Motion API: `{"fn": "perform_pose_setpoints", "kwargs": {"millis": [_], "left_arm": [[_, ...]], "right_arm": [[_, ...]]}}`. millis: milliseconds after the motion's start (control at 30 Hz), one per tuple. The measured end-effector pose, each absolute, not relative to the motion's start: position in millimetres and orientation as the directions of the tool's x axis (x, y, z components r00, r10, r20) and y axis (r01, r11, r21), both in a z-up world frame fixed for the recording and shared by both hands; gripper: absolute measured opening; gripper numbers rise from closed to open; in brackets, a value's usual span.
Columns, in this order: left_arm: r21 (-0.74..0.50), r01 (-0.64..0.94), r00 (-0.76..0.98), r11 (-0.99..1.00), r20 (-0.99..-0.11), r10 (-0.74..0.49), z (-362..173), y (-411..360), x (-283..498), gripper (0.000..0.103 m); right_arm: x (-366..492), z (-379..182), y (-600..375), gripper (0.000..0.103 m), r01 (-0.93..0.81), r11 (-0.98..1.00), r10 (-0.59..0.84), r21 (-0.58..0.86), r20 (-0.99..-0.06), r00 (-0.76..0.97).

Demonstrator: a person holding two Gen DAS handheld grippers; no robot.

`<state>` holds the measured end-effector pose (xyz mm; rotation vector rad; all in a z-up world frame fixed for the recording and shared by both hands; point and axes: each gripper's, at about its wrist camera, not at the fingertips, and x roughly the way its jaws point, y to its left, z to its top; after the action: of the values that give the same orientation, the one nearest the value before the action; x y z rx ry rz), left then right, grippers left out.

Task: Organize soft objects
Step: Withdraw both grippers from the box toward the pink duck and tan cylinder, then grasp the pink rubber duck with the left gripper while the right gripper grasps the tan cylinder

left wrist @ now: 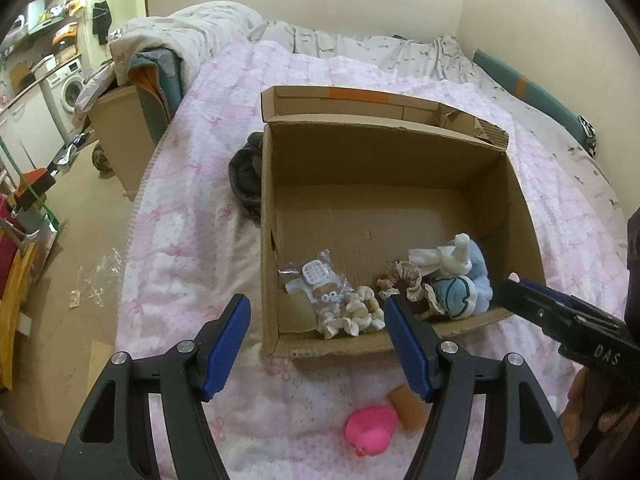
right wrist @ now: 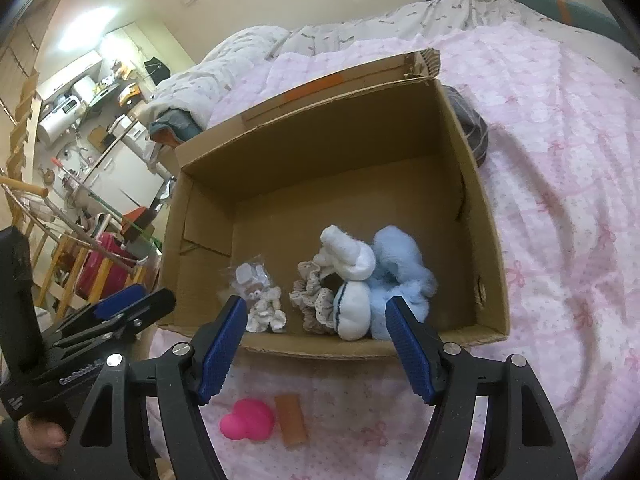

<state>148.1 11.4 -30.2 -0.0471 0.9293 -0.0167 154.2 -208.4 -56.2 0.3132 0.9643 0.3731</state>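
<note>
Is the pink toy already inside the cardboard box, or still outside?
Outside. The pink toy lies on the pink bedcover in front of the cardboard box, next to a small orange piece.

Pink-quilted bed [left wrist: 192,216] carries cardboard box [left wrist: 520,200], pink toy [left wrist: 370,426], tan block [left wrist: 408,406]

An open cardboard box [right wrist: 476,216] sits on the bed, flaps folded out. Along its near wall lie, from left to right, a small clear packet [right wrist: 252,276], a cream scrunchie [right wrist: 266,316], a beige lace-edged scrunchie [right wrist: 316,300], and a white and light-blue plush toy [right wrist: 384,280]. Outside the box, on the pink quilt [right wrist: 560,200], rest a pink rubber duck [right wrist: 248,420] and, just beside it, an orange-brown block [right wrist: 291,420].
</note>
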Motion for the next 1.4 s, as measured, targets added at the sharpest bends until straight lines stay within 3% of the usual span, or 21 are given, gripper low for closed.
{"fn": "perform_pose_setpoints", "kwargs": {"millis": [733, 1000, 1400], "left_arm": [[-0.055, -0.052, 0.553, 0.997, -0.833, -0.017, -36.7, 27.4, 98.0, 0.066], [-0.118, -0.014, 0.359, 0.993, -0.927, -0.105, -82.5, 15.9, 104.7, 0.066], [-0.219, 0.038, 0.209, 0.975, -0.952, -0.223, -119.9, -8.3, 112.8, 0.066]], "right_arm": [[92.2, -47.8, -208.7, 0.076, -0.134, 0.889, 0.442, 0.438, -0.744, 0.501], [80.7, -57.5, -212.0, 0.076, -0.067, 0.907, 0.393, 0.416, -0.779, 0.488], [92.1, -73.6, -215.1, 0.076, -0.003, 0.907, 0.377, 0.421, -0.810, 0.448]]}}
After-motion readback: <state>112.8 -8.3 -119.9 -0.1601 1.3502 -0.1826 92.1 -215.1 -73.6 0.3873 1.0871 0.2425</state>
